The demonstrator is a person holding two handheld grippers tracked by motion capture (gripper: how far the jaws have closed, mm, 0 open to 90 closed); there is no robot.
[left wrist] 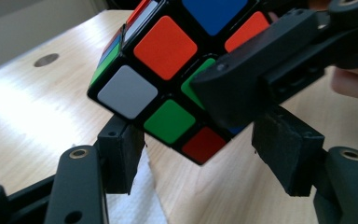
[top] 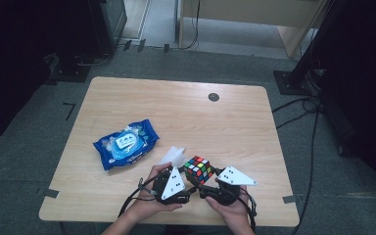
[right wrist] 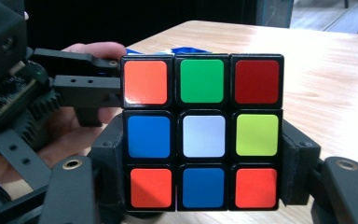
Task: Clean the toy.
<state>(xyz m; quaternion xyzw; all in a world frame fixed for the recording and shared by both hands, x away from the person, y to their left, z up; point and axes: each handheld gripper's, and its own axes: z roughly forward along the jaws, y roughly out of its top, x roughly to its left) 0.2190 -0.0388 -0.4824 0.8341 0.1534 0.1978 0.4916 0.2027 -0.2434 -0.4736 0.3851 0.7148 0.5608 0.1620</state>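
Right black two-jaw gripper (right wrist: pixel 200 179): we see its jaws clamped on the two opposite sides of the multicoloured 3x3 puzzle cube (right wrist: pixel 203 133), pads flat against the lower rows. Cube is held off the table, square to the right gripper view; the face toward us reads orange-green-red, blue-white-yellow, orange-blue-orange.

Left black two-jaw gripper (left wrist: pixel 205 161): jaws spread apart, gripping nothing. In the left gripper view the cube (left wrist: pixel 168 79) hangs tilted just above and between them, bottom corner pointing into the gap. We can't tell whether the near pad brushes the cube's lower edge; the other pad is clear of it. One jaw of the right gripper crosses in front, pressed on the cube's side.

High view: both grippers, left (top: pixel 186 183) and right (top: pixel 206 188), sit together at the near edge of the light wooden table (top: pixel 235 122), cube (top: pixel 199 169) between them. A white tissue (top: pixel 172 155) lies just beyond the left hand (top: pixel 149 203). A blue wet-wipe pack (top: pixel 126 144) lies farther left, apart from the grippers. A small dark round disc (top: pixel 214 97) is near the far edge.
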